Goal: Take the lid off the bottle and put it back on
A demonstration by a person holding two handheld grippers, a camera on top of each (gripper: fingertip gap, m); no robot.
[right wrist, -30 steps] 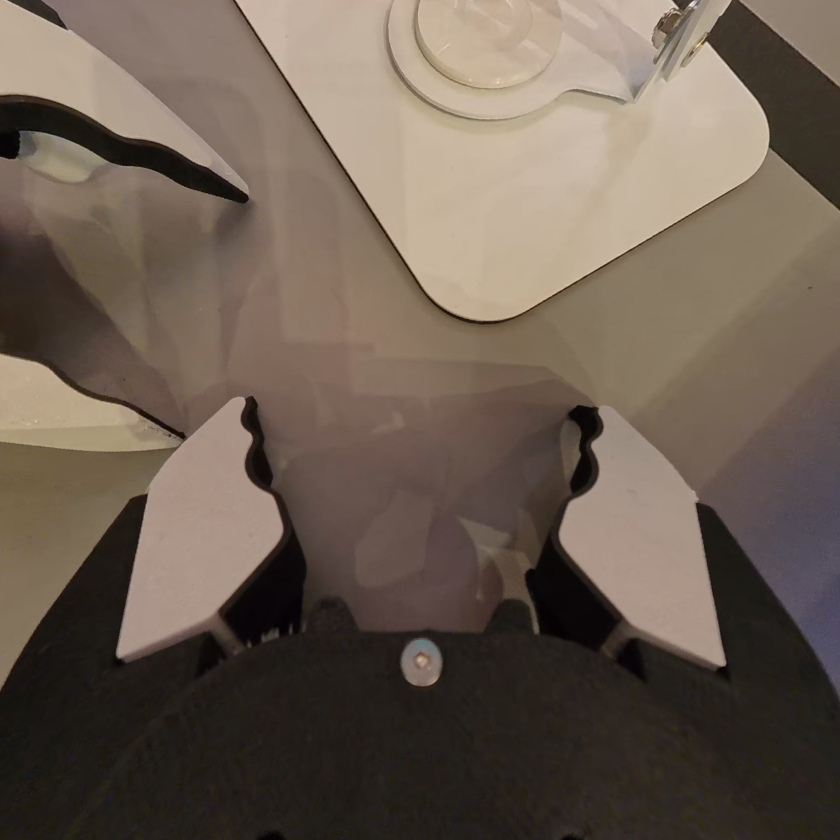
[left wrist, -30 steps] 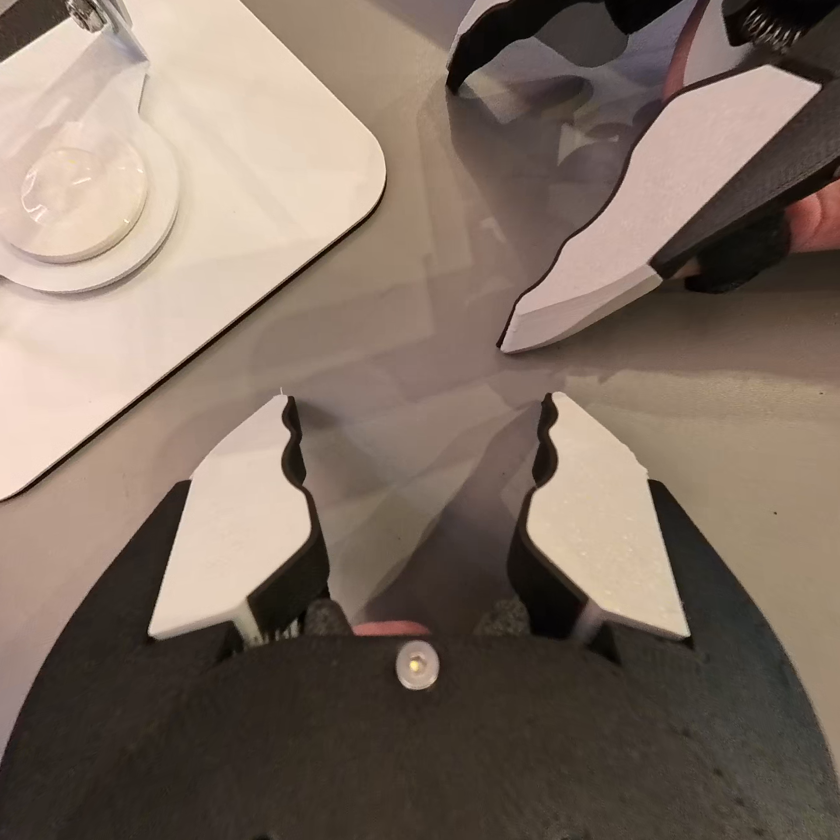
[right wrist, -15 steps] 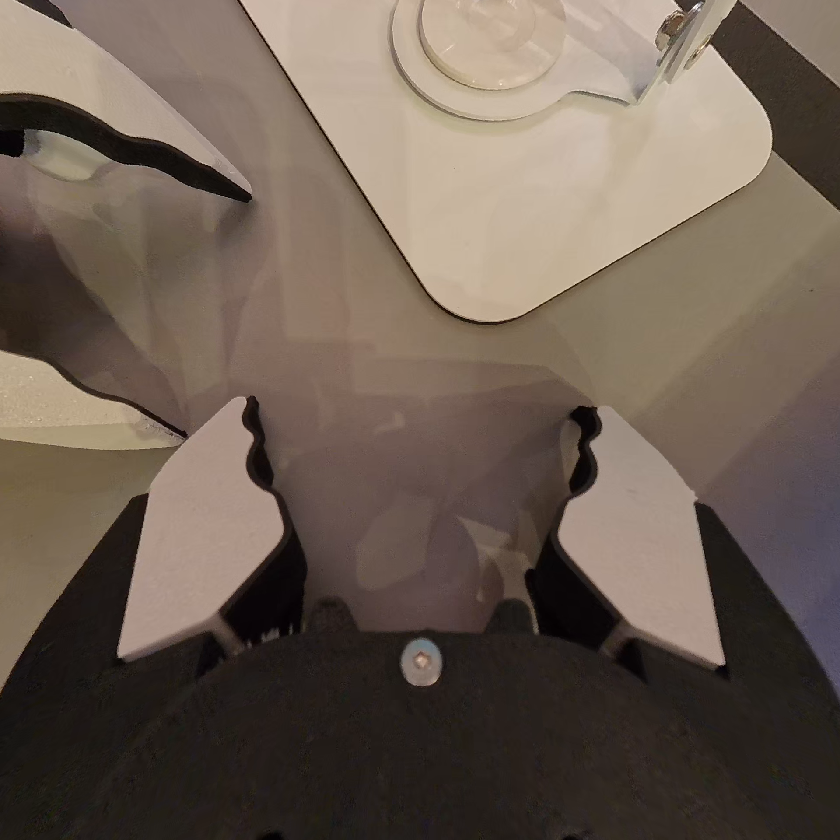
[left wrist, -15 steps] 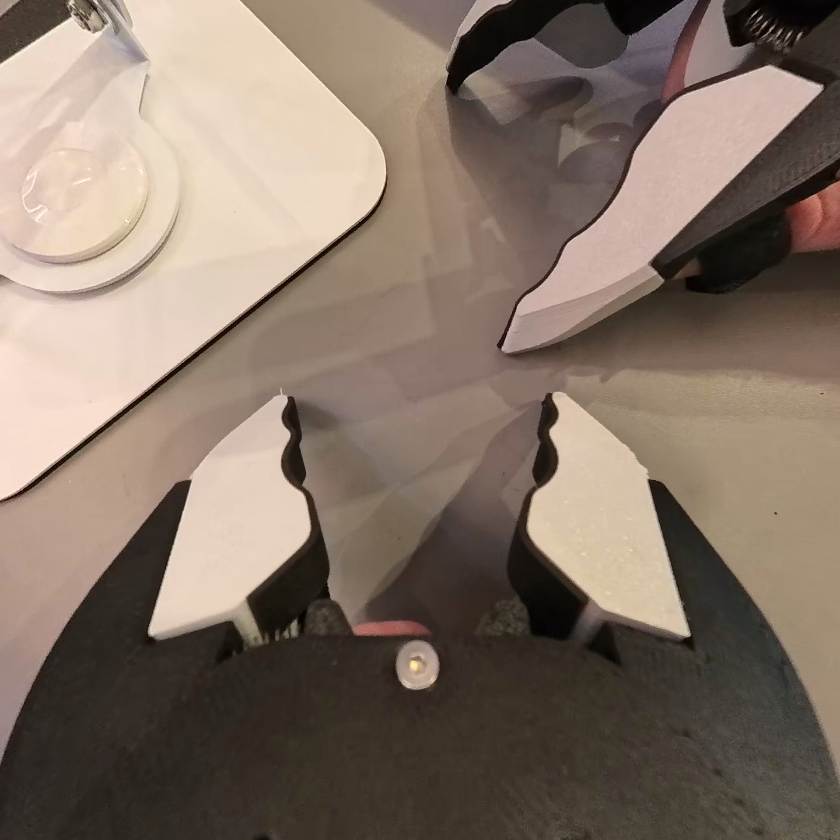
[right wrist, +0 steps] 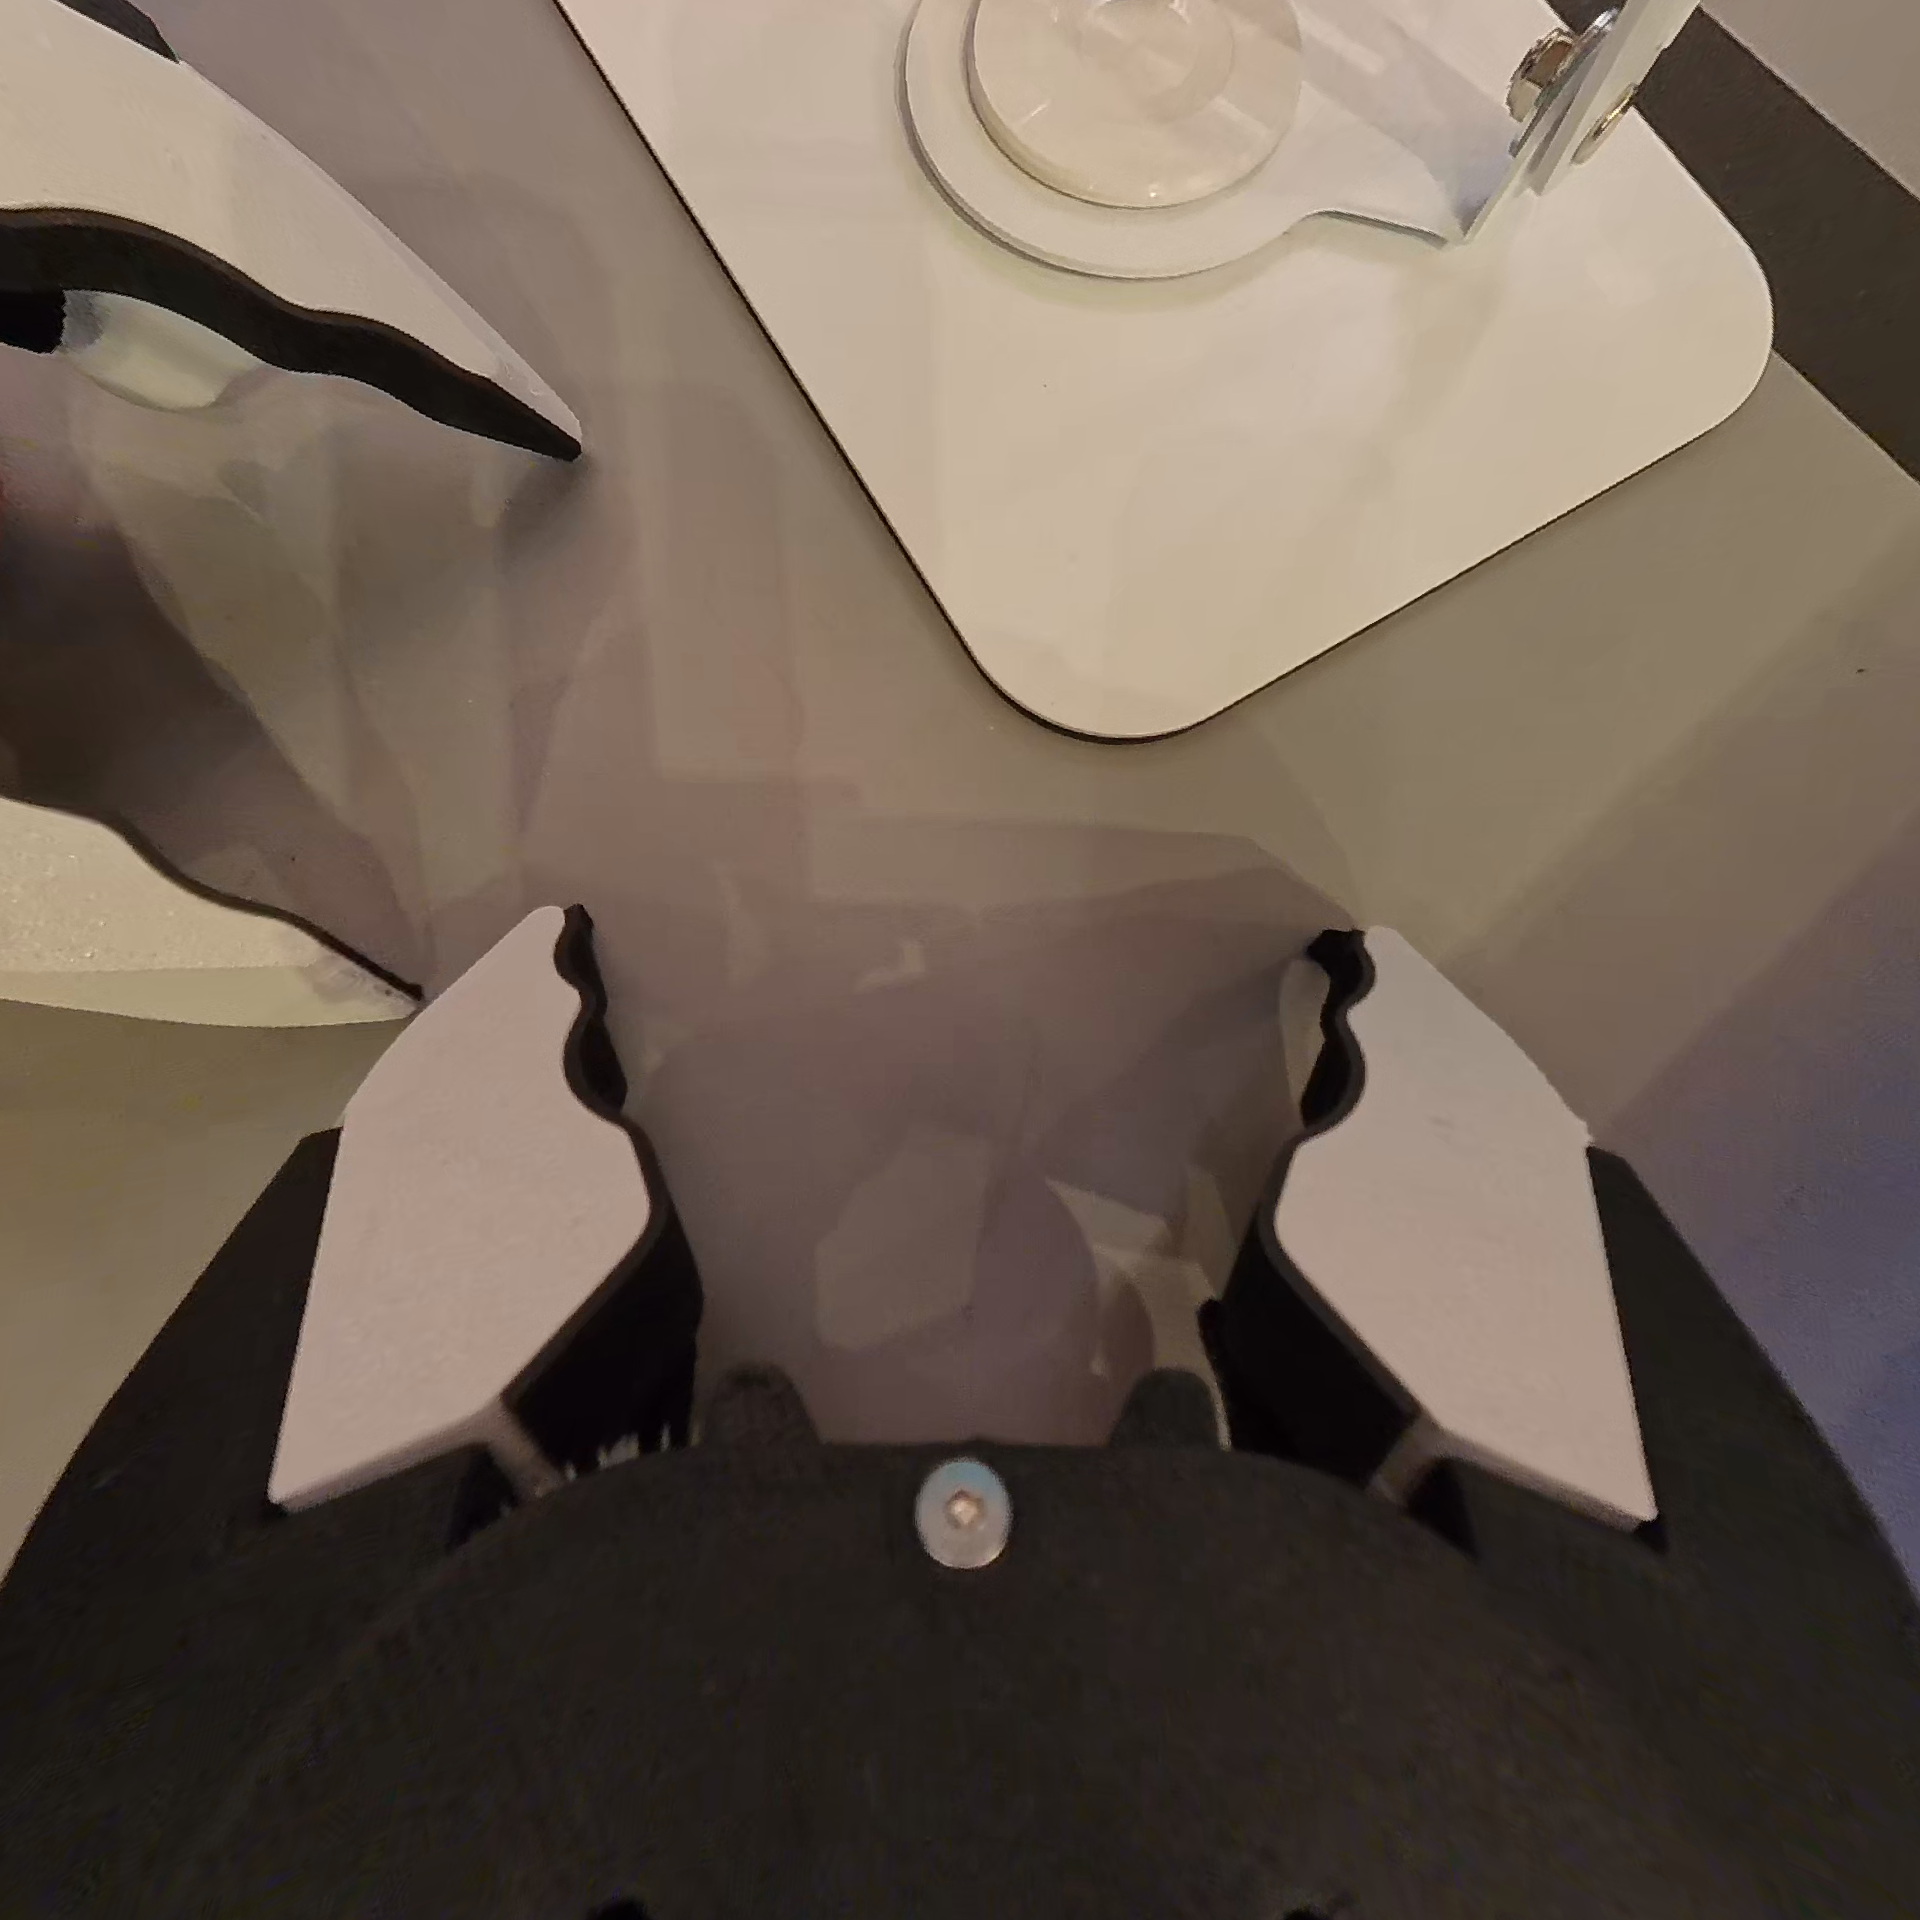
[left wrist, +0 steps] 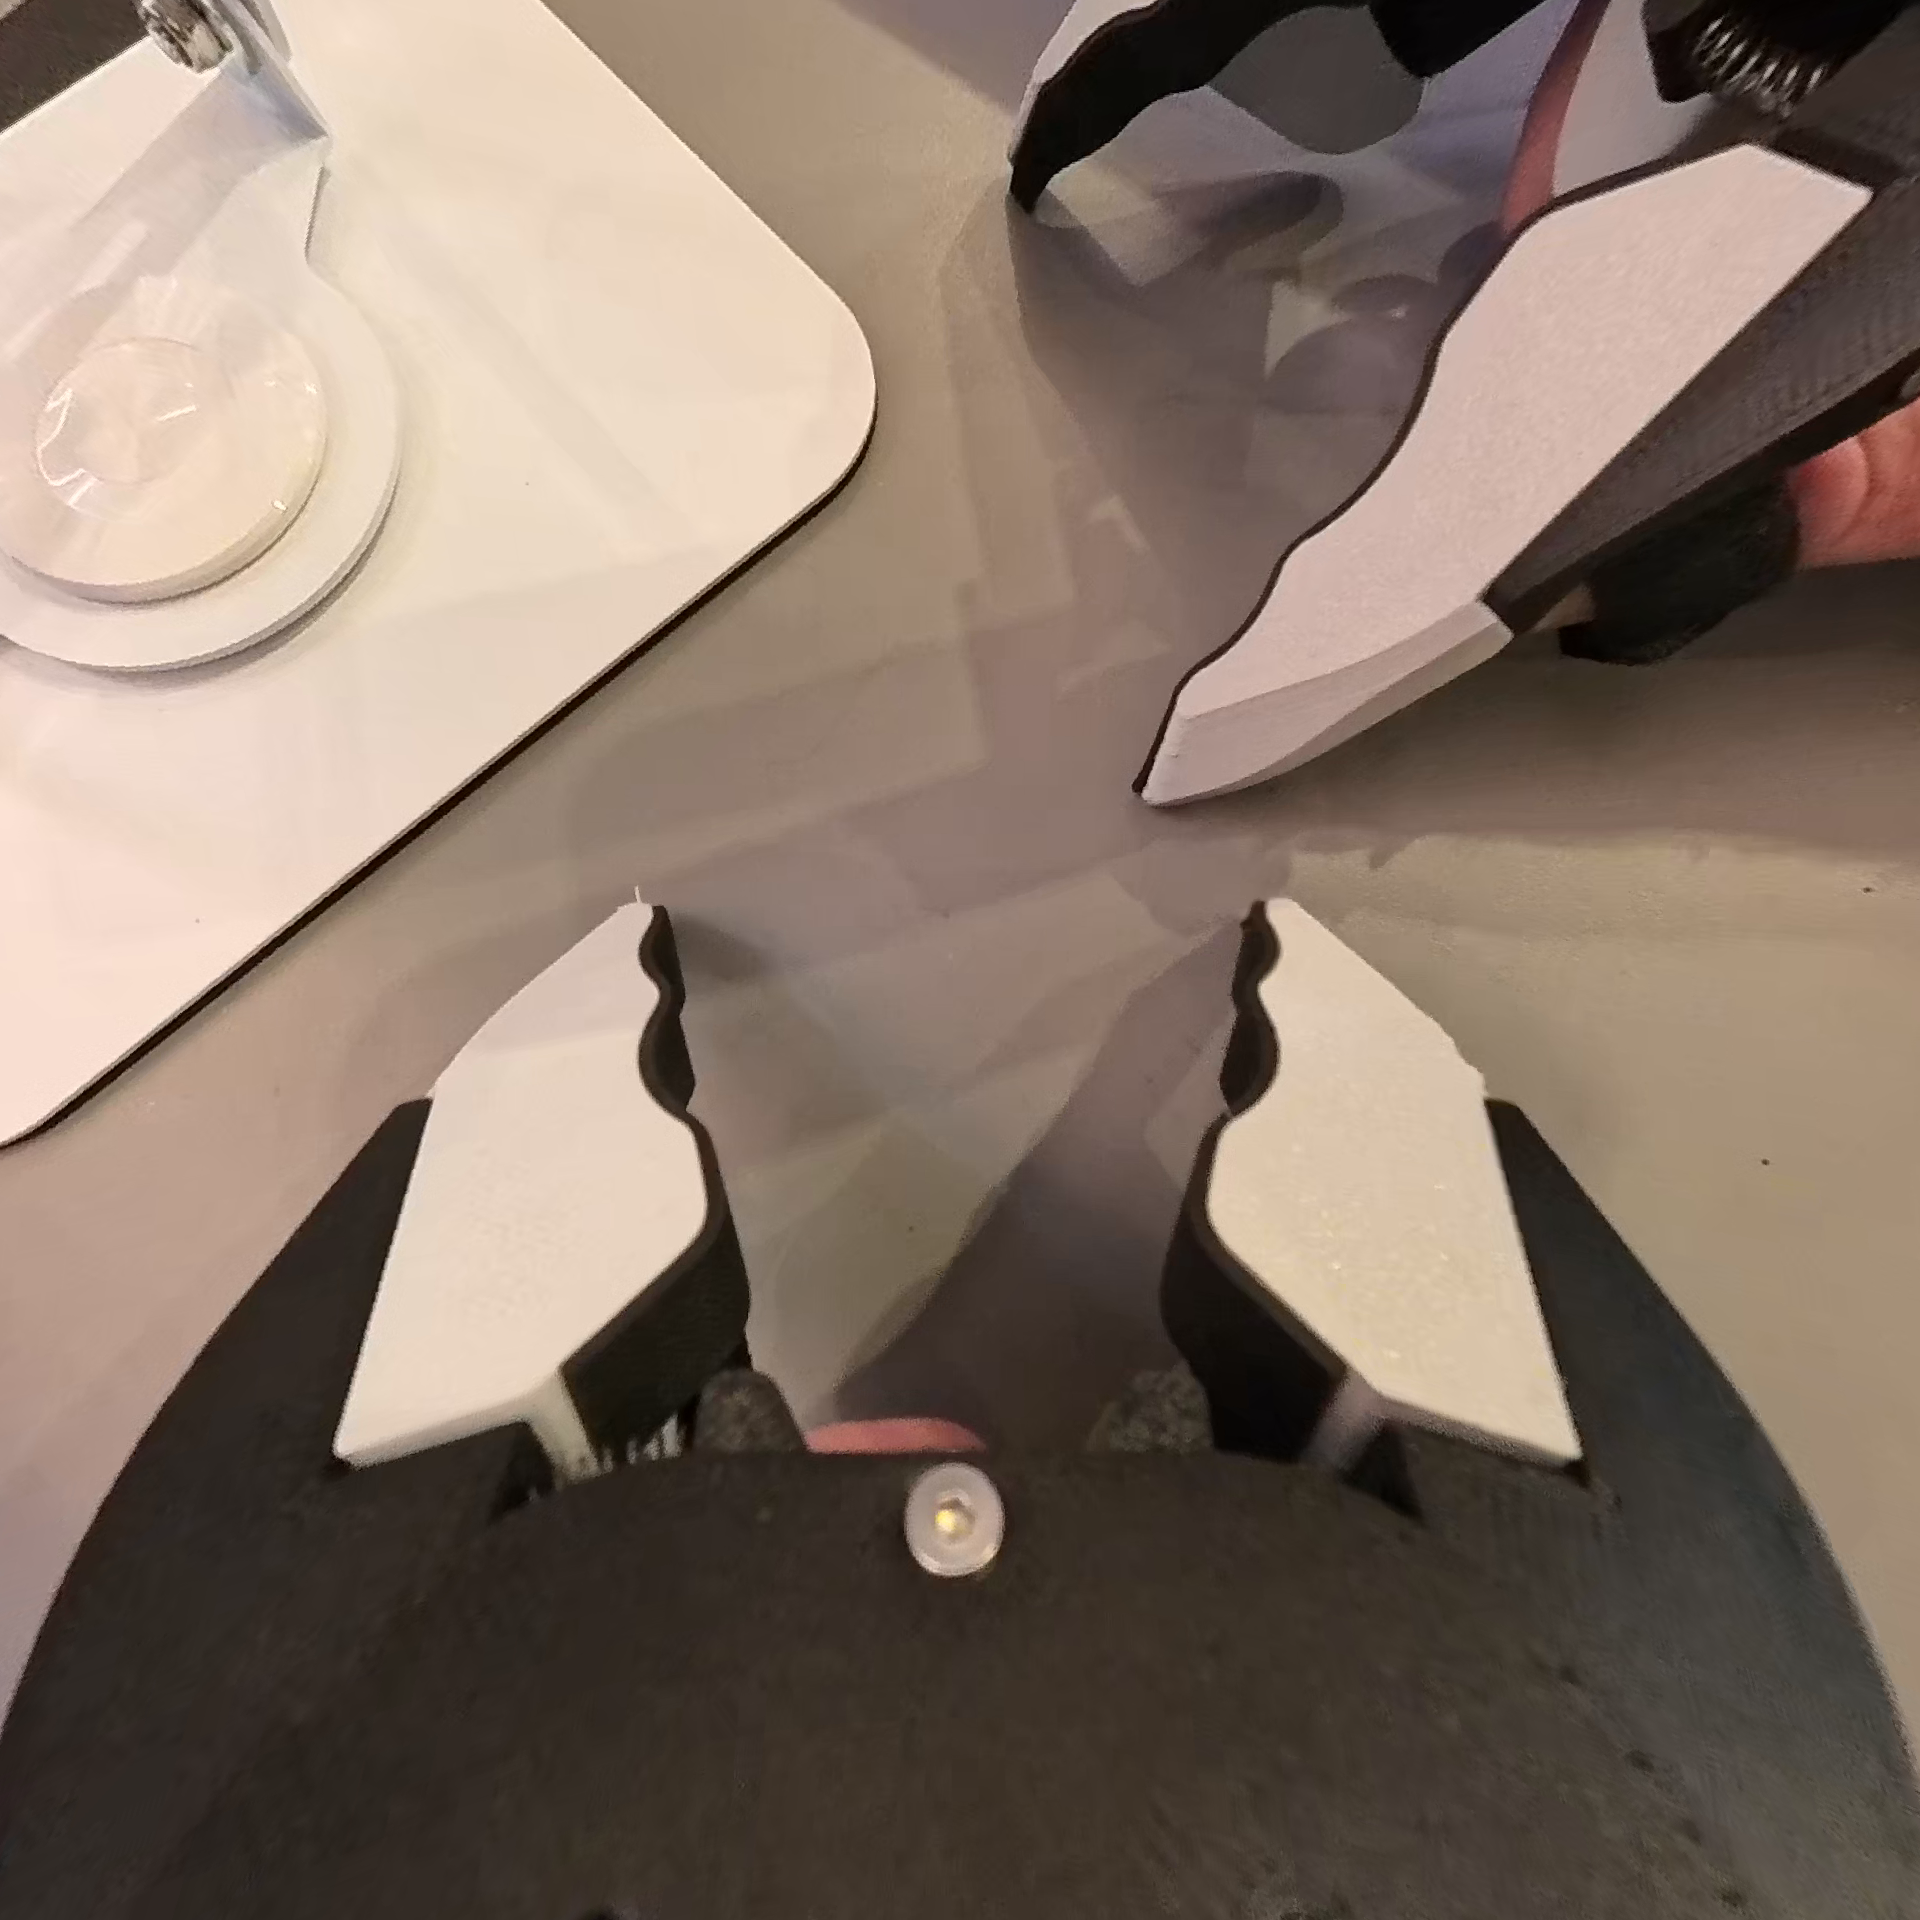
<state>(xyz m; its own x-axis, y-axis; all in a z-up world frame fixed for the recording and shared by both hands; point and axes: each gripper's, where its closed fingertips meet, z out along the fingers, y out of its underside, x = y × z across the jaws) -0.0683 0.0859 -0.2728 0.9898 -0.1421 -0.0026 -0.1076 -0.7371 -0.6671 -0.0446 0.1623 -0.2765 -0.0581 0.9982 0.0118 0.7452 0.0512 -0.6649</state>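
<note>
No shift since before; fingertip [left wrist: 1860, 499] behind right gripper [left wrist: 1081, 488].

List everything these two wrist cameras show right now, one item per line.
Table: one, glossy grey, under everything; a dark strip runs along its far right edge in the right wrist view.
Board: one, white with rounded corners and a thin dark edge, flat on the table, ahead and left of the left gripper.
Round disc: one, white with a clear dome in its middle, on the board.
Metal bracket: one, silver, bolted, rising from the disc's plate.
Bottle and lid: none in view.
Left gripper: one, black with white fingers, open and empty.
Right gripper: one, same colours, open and empty.
Fingertip: one, bare beyond a black glove, behind the right gripper.
</note>
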